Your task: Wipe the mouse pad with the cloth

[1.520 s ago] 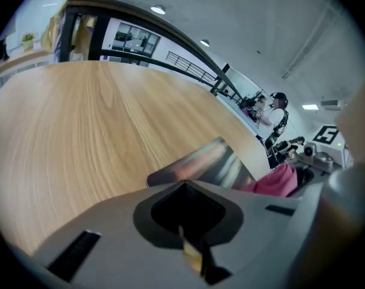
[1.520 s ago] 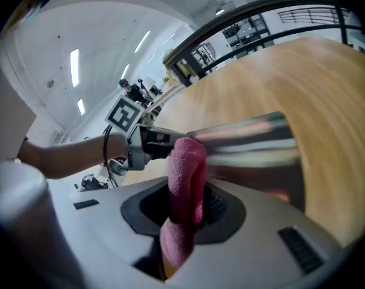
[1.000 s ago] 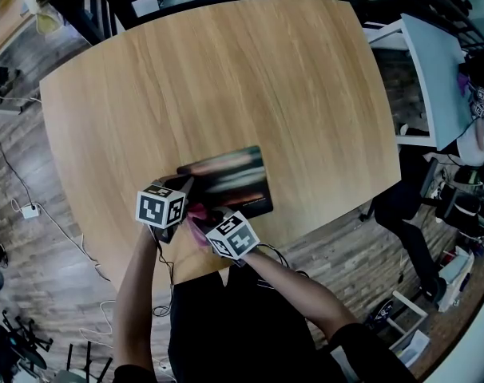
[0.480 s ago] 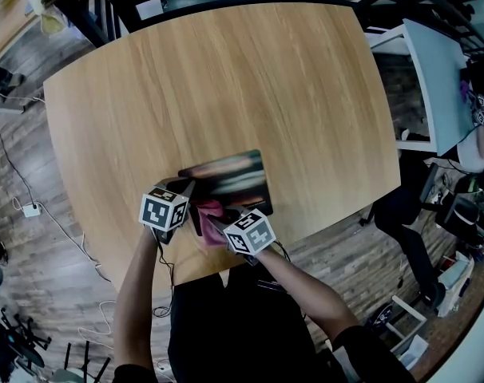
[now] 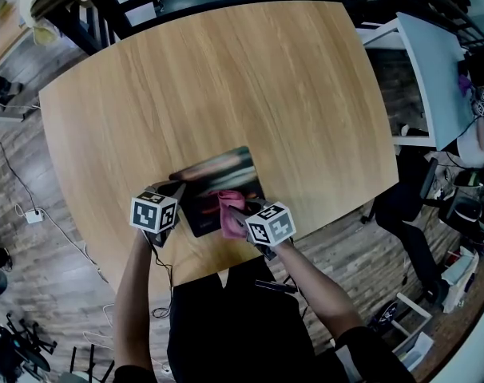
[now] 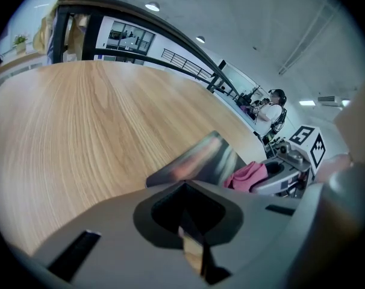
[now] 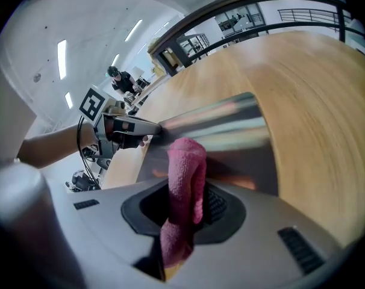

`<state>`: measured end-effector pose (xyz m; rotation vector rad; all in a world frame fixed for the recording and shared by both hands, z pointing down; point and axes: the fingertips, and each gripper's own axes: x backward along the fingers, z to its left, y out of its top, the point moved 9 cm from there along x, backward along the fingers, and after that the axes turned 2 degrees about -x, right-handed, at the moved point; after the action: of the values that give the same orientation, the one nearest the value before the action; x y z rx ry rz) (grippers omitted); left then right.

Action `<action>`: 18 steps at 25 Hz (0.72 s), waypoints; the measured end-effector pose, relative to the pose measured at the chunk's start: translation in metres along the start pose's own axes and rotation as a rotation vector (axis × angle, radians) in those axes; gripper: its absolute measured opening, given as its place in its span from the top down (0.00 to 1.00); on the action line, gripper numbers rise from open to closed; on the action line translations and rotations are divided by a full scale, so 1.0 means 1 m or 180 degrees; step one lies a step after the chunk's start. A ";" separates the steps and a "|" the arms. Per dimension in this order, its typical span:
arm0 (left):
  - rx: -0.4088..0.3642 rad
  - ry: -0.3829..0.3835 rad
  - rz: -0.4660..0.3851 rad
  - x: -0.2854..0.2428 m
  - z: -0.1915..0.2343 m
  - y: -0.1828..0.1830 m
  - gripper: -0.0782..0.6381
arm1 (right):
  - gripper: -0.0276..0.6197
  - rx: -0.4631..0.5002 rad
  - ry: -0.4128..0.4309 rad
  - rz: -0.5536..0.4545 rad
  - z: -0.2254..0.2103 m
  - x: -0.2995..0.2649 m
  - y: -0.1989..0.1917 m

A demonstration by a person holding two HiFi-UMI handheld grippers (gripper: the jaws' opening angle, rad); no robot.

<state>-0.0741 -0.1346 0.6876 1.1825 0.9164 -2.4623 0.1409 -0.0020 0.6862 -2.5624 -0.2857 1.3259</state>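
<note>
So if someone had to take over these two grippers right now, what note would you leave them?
Left gripper: jaws together, tips at the left corner of the mouse pad, seemingly steadying it.
Right gripper: shut on the pink cloth, which touches the pad's near side.
Done: cloth gripped and on the pad, which lies on the wooden table.
To do: wipe across the pad; how much is already wiped doesn't show.

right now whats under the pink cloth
The mouse pad lies under the cloth, flat on the wooden table. The right gripper clamps the cloth's near end. The patch of pad directly beneath the cloth is covered, so its condition cannot be seen.
</note>
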 end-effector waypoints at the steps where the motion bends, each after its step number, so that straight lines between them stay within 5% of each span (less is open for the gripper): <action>1: -0.0001 0.0014 0.0006 0.000 0.000 0.000 0.86 | 0.82 -0.0041 -0.0017 -0.0005 -0.005 0.003 0.000; 18: 0.0092 0.0166 0.0014 0.000 -0.001 0.000 0.86 | 0.82 -0.0505 -0.0326 -0.0061 -0.066 0.048 0.003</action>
<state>-0.0734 -0.1334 0.6871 1.2624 0.8937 -2.4601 0.2229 0.0006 0.6852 -2.6151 -0.4500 1.4854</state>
